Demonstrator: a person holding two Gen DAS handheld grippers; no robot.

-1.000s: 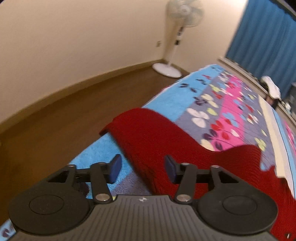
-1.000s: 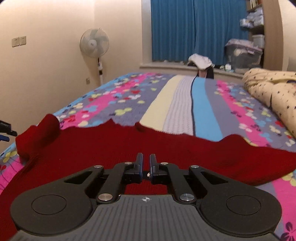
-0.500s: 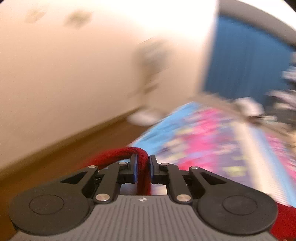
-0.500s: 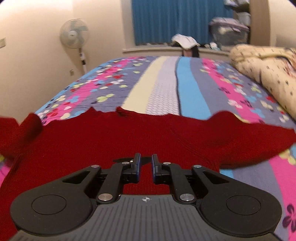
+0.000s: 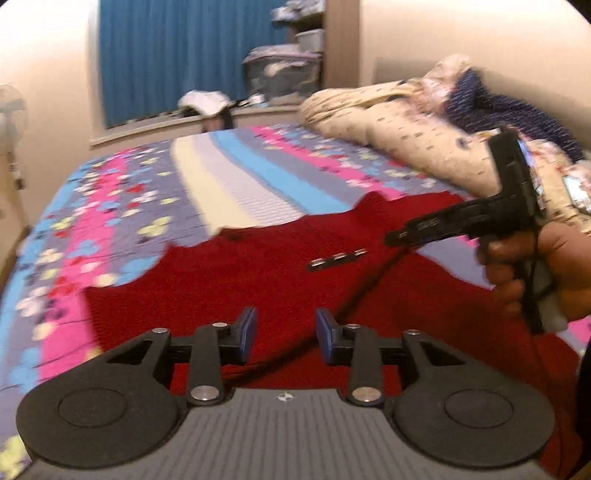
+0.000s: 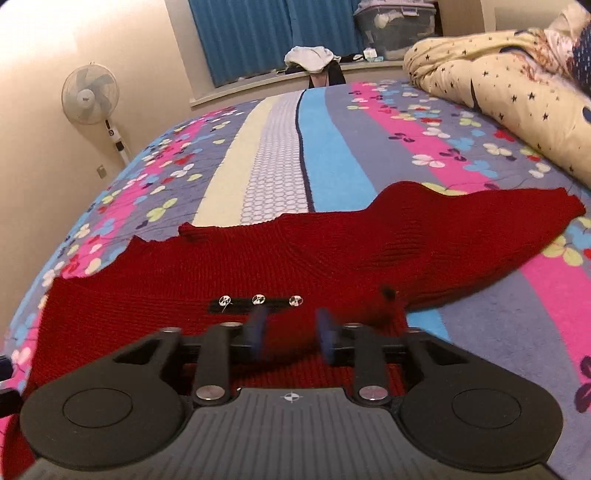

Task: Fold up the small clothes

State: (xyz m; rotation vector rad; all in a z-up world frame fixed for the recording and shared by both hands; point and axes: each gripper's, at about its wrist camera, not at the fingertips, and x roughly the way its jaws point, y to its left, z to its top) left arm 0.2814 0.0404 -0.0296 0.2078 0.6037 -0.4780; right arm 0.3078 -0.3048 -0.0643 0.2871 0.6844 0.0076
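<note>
A red knit garment lies spread on the striped flowered bedspread, with a dark strip of three shiny buttons near its front. Its right sleeve stretches out to the right. My right gripper is open and empty just above the cloth, right behind the buttons. My left gripper is open and empty over the garment. In the left wrist view the right gripper's body shows at the right, held in a hand.
A rolled cream star-print quilt lies along the bed's right side. A standing fan is by the left wall. Blue curtains, a clothes pile and a storage box are at the far end.
The left gripper shut on a red fold at the bed's left side, carried it across and let go; it is now open. The right gripper has opened. The left sleeve now lies folded over the body.
</note>
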